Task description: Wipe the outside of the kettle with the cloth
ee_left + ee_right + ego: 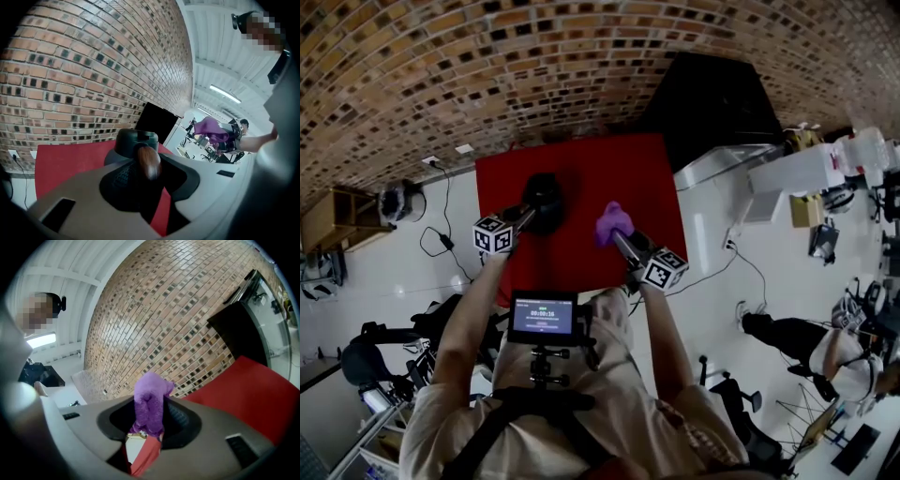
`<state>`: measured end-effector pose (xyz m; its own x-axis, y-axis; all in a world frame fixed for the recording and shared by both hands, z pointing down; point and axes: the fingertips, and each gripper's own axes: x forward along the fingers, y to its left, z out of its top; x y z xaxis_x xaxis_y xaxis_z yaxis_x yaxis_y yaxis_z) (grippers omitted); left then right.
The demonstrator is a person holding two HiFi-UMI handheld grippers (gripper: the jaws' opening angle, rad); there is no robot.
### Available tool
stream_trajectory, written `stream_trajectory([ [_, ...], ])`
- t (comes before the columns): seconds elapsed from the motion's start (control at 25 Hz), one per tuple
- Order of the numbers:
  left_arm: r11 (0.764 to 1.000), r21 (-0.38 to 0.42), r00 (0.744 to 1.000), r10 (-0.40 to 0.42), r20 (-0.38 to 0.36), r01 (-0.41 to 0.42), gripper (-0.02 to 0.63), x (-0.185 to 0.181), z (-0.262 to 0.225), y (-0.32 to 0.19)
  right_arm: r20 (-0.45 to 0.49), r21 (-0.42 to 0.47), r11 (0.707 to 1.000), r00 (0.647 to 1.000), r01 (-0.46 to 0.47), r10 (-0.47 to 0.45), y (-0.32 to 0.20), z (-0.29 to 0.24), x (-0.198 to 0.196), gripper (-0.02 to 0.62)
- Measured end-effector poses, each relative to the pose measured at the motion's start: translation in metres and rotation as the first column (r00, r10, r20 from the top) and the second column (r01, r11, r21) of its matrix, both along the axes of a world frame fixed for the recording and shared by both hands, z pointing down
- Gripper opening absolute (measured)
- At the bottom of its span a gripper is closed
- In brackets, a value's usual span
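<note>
Chest-mounted screen [543, 318], digits too small to read, no other text legible

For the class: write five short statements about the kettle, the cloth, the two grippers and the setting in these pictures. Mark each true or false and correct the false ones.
1. The right gripper is shut on a purple cloth. True.
2. The cloth is pressed against the kettle. False: in the head view there is a gap between the cloth and the kettle.
3. The left gripper grips the kettle by its brown handle. True.
4. The table top is blue. False: it is red.
5. The wall behind the table is plain white plaster. False: it is brick.
</note>
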<state>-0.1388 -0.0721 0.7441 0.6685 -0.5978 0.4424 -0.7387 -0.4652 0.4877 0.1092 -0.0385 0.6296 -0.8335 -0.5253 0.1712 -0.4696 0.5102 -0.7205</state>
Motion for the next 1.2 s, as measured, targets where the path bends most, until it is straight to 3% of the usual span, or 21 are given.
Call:
stream_trajectory([
  [0.4,1.000,0.005,1.000,0.011,-0.002,-0.011,0.106,0.022,0.007,-0.003,-0.016,-0.034,0.999,1.000,0.016,-0.016,0.011,0.020,-0.005,0.160],
  [0.76,0.998,0.041,0.999,-0.041,-0.001,0.041,0.107,0.034,0.019,0.017,-0.030,-0.064,0.998,0.999,0.010,-0.012,0.023,0.033,0.005,0.160],
  [1.2,1.000,0.009,0.991,0.018,0.132,-0.020,0.127,0.041,0.045,0.084,-0.079,-0.089,0.995,0.995,0.049,-0.056,0.030,0.056,-0.009,0.160],
])
